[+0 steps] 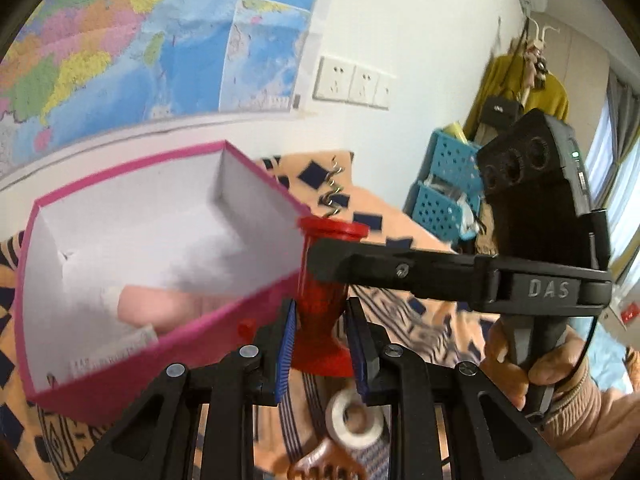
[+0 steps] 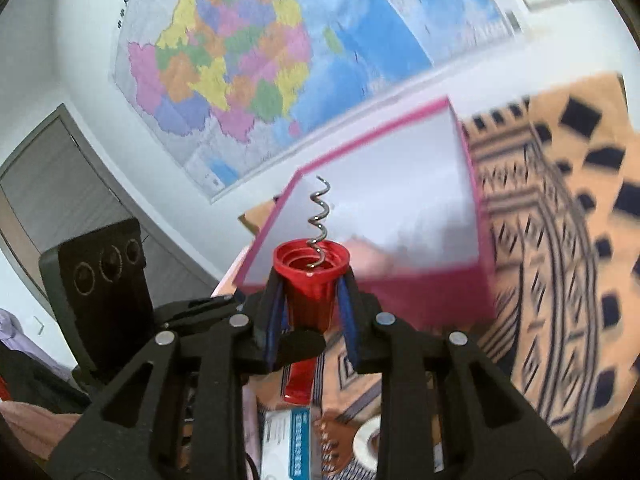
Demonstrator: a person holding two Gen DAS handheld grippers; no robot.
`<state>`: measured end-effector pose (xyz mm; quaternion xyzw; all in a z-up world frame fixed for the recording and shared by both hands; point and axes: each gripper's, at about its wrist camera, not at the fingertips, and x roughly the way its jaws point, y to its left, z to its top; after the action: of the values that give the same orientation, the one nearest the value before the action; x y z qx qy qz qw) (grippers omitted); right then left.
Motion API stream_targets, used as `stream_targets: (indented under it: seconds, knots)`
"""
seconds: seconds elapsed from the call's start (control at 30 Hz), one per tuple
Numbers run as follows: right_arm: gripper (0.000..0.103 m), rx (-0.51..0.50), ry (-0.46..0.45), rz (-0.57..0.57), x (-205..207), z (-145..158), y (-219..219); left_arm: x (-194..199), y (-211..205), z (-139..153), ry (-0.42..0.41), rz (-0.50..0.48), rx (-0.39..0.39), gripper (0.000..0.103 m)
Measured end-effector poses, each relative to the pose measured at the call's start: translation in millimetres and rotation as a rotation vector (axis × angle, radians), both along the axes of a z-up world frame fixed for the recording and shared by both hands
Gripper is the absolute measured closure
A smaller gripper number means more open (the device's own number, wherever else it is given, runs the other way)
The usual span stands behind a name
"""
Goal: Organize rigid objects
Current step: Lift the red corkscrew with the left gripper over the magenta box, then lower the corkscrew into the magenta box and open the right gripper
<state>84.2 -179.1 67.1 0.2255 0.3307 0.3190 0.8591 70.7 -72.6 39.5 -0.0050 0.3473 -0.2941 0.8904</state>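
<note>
A red corkscrew (image 1: 322, 300) with a steel spiral (image 2: 319, 216) is held above the patterned cloth. My left gripper (image 1: 321, 334) stands around its flared red end, pads close on both sides. My right gripper (image 2: 311, 300) is shut on the red body just behind its open cup; one of its fingers (image 1: 400, 270) crosses the left wrist view. A pink box (image 1: 132, 264) with a white inside lies just left of the corkscrew, with a pink object (image 1: 160, 306) and a small packet in it. The box also shows in the right wrist view (image 2: 400, 208).
An orange cloth (image 2: 560, 240) with dark patterns covers the surface. Below the grippers lie a white tape roll (image 1: 354, 420), a brown comb (image 1: 326, 466) and a blue-white packet (image 2: 290, 440). Blue baskets (image 1: 444, 188) stand at the right. A wall map (image 2: 240, 60) hangs behind.
</note>
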Motion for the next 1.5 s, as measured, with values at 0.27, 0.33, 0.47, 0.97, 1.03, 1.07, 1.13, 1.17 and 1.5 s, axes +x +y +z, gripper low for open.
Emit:
stream_targets:
  seconds: [0.27, 0.33, 0.47, 0.97, 1.03, 1.07, 1.13, 1.17, 1.5]
  knots:
    - [0.074, -0.073, -0.046, -0.03, 42, 22, -1, 38, -2, 15, -0.02, 0.061, 0.008, 0.077]
    - [0.074, -0.12, -0.057, -0.05, 49, 23, 0, 48, -1, 15, -0.016, 0.08, 0.016, 0.077]
    - [0.074, -0.156, -0.042, -0.067, 68, 18, 2, 68, 0, 11, 0.019, 0.095, 0.005, 0.077]
    - [0.055, -0.446, 0.086, -0.1, 100, -22, 23, 91, 0, -25, 0.14, 0.145, 0.044, 0.076]
    - [0.054, -0.446, 0.072, -0.109, 97, -18, 22, 90, 2, -24, 0.135, 0.162, 0.045, 0.076]
    - [0.054, -0.434, 0.064, -0.106, 95, -16, 21, 88, 4, -24, 0.132, 0.167, 0.041, 0.076]
    - [0.054, -0.417, 0.058, -0.099, 89, -13, 19, 84, 8, -23, 0.126, 0.18, 0.036, 0.073]
    - [0.054, -0.407, 0.055, -0.096, 87, -12, 18, 80, 11, -21, 0.117, 0.187, 0.037, 0.072]
    - [0.054, -0.245, -0.006, -0.047, 32, 3, -2, 24, 31, 7, -0.031, 0.169, 0.016, 0.061]
